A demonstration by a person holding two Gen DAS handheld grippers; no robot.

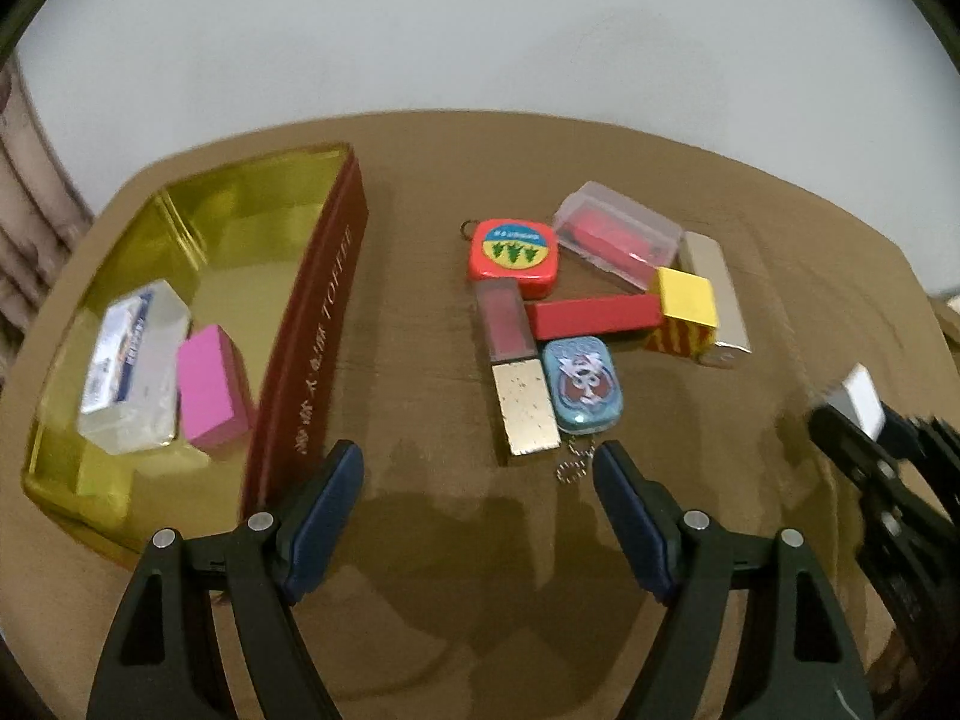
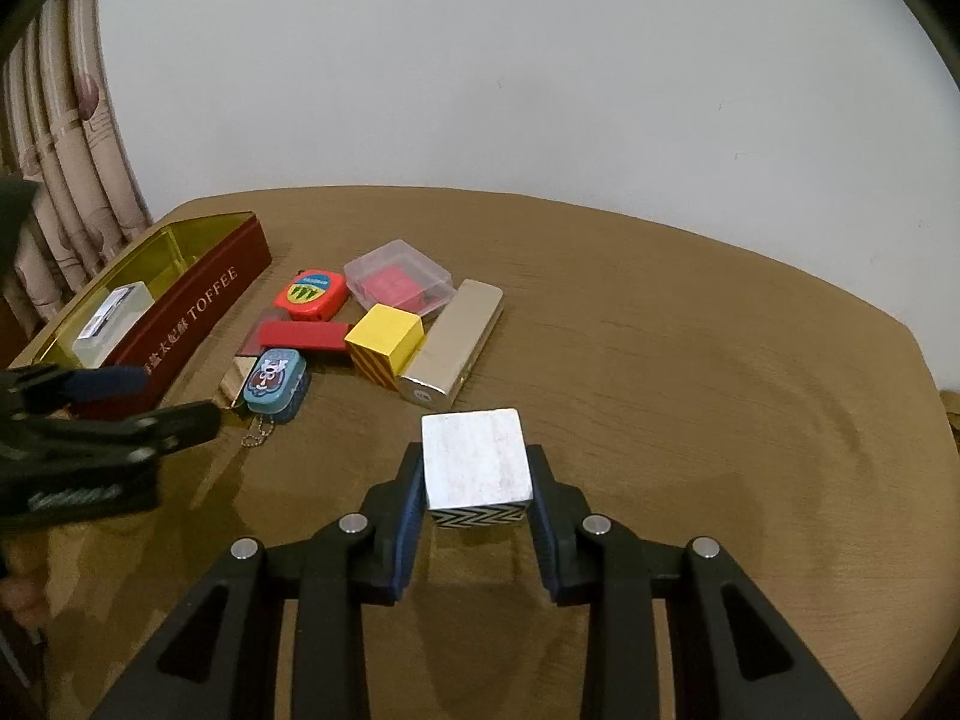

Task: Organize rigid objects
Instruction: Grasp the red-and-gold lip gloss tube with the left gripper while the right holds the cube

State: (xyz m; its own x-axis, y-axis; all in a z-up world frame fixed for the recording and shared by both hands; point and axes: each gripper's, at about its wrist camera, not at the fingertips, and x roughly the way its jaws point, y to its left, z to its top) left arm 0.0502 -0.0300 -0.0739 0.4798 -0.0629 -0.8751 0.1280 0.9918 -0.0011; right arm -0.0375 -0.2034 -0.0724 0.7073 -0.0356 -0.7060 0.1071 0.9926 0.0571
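My right gripper [image 2: 477,474] is shut on a white cube [image 2: 476,459] with a black zigzag side, held above the table; it also shows in the left wrist view [image 1: 864,405]. My left gripper [image 1: 478,468] is open and empty, between the toffee tin [image 1: 312,324] and a pile of small objects. The tin holds a clear box [image 1: 135,366] and a pink block [image 1: 210,387]. The pile has an orange tape measure [image 1: 513,255], a red bar [image 1: 594,315], a yellow cube [image 1: 687,312], a blue keychain tin [image 1: 582,387], a gold lipstick [image 1: 522,387], a clear case [image 1: 618,240] and a silver box [image 1: 717,294].
The brown table [image 2: 720,360] ends at a white wall behind. Curtains [image 2: 66,120] hang at the far left. The tin [image 2: 198,306] stands at the table's left edge, with the pile just right of it.
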